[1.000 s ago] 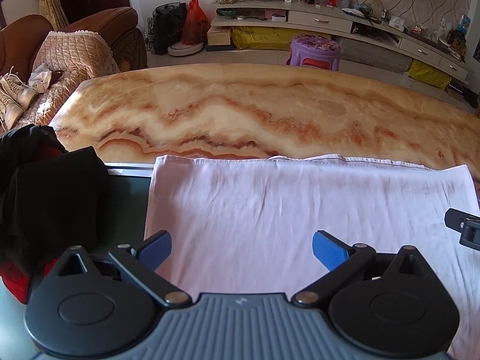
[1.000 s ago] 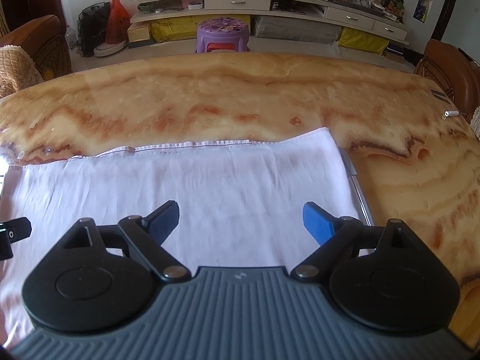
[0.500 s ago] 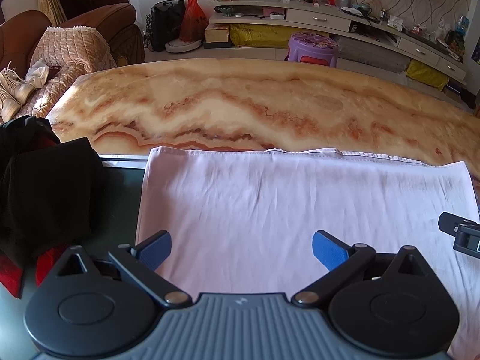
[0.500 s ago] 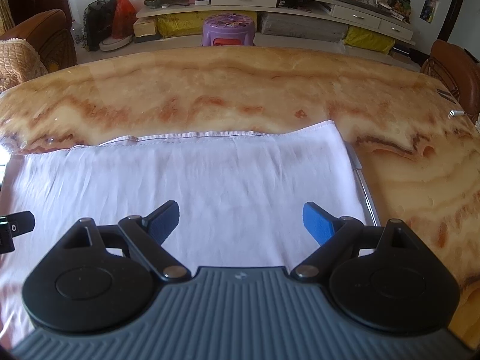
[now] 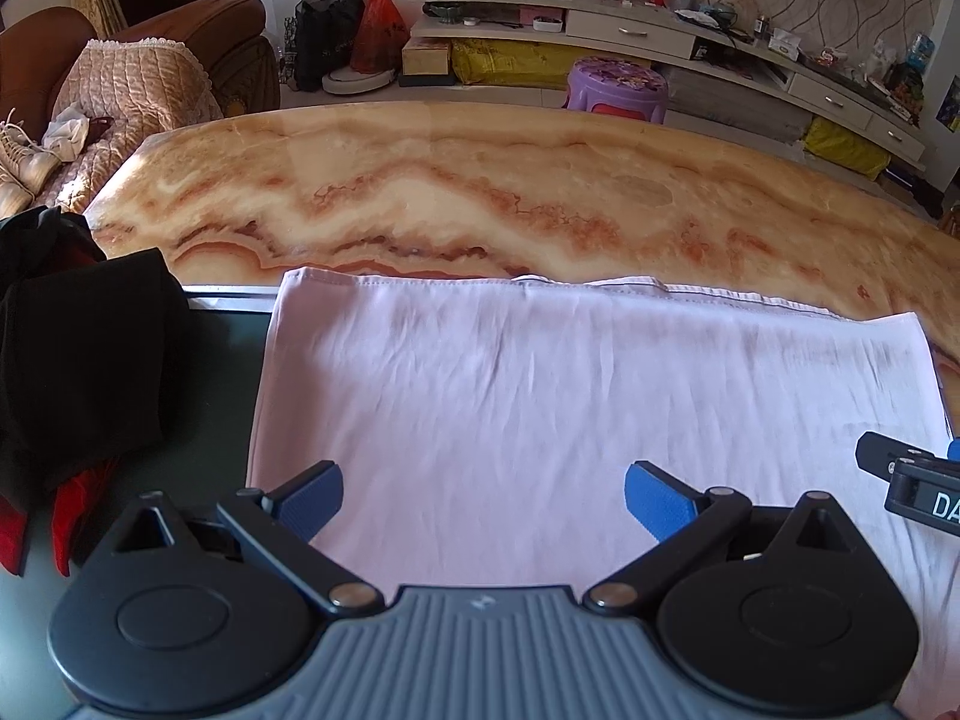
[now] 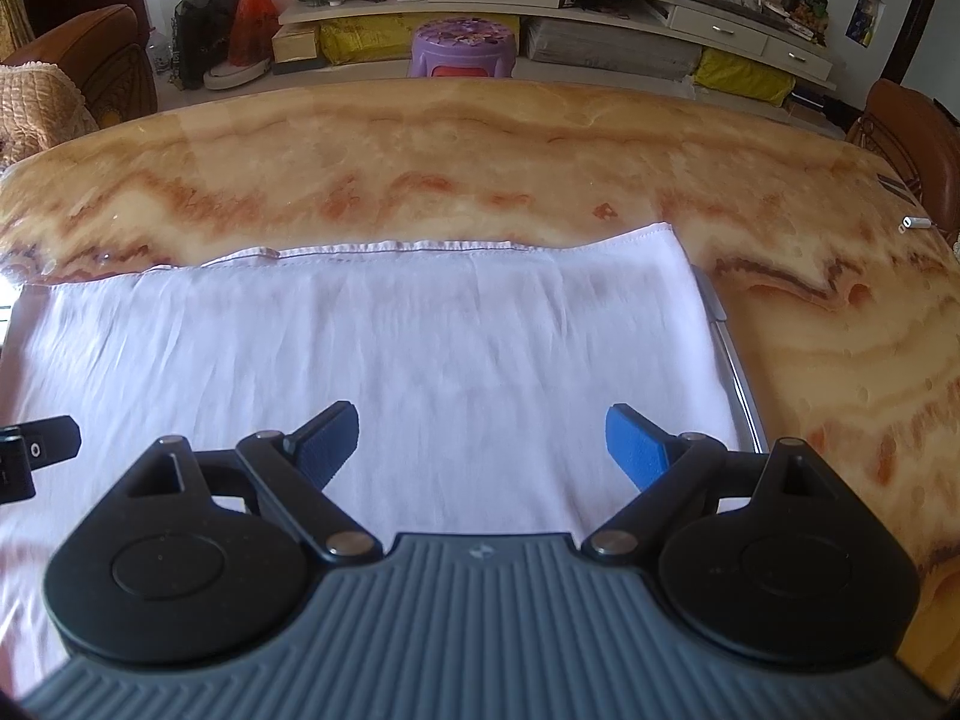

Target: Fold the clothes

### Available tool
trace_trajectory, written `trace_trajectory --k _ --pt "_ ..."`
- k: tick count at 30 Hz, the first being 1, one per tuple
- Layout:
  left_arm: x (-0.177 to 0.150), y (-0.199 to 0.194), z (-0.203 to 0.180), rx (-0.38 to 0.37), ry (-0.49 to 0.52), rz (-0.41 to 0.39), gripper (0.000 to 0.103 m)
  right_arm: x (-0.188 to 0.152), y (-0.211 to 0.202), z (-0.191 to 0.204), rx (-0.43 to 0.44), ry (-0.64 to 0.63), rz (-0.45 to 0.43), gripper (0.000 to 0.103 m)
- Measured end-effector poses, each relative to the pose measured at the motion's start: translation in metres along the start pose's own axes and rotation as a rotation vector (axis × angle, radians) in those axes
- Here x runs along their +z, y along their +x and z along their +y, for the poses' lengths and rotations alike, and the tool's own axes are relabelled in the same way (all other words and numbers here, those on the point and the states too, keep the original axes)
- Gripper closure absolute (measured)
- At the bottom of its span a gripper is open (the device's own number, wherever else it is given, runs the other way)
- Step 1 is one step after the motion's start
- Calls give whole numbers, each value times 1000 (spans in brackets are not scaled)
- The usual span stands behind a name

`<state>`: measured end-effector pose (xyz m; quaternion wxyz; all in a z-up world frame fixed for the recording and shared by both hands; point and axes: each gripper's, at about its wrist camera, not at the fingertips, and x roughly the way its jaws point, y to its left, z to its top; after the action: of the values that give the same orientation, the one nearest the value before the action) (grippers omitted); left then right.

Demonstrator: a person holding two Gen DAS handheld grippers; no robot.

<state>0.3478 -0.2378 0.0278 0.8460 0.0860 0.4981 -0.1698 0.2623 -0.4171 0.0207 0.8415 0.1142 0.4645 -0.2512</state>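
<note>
Home living room: sofa [image 5: 150, 48], media shelf [image 5: 630, 36], plastic stool [image 5: 618, 87].

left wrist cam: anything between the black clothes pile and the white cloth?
Nothing lies there: only a bare strip of dark surface separates the black pile from the white cloth. Left wrist view shows it.

Beyond the marble desk [image 5: 480, 180] stands a purple stool [image 5: 618, 87]. Behind the stool runs a cluttered shelf unit [image 5: 630, 36]. Left of the stool sits a brown armchair [image 5: 198, 36].
</note>
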Motion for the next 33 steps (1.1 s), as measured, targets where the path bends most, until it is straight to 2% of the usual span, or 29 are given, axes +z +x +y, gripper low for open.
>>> trace_trajectory --k 7,19,33 --pt "-5 -2 -2 -9 -3 5 0 -7 -2 -1 2 -5 2 6" --pt "-33 0 1 -41 -35 47 0 -27 -10 -7 9 -26 8 6" --pt "-50 -15 -8 -56 -19 31 0 -44 -19 -20 30 19 28 6"
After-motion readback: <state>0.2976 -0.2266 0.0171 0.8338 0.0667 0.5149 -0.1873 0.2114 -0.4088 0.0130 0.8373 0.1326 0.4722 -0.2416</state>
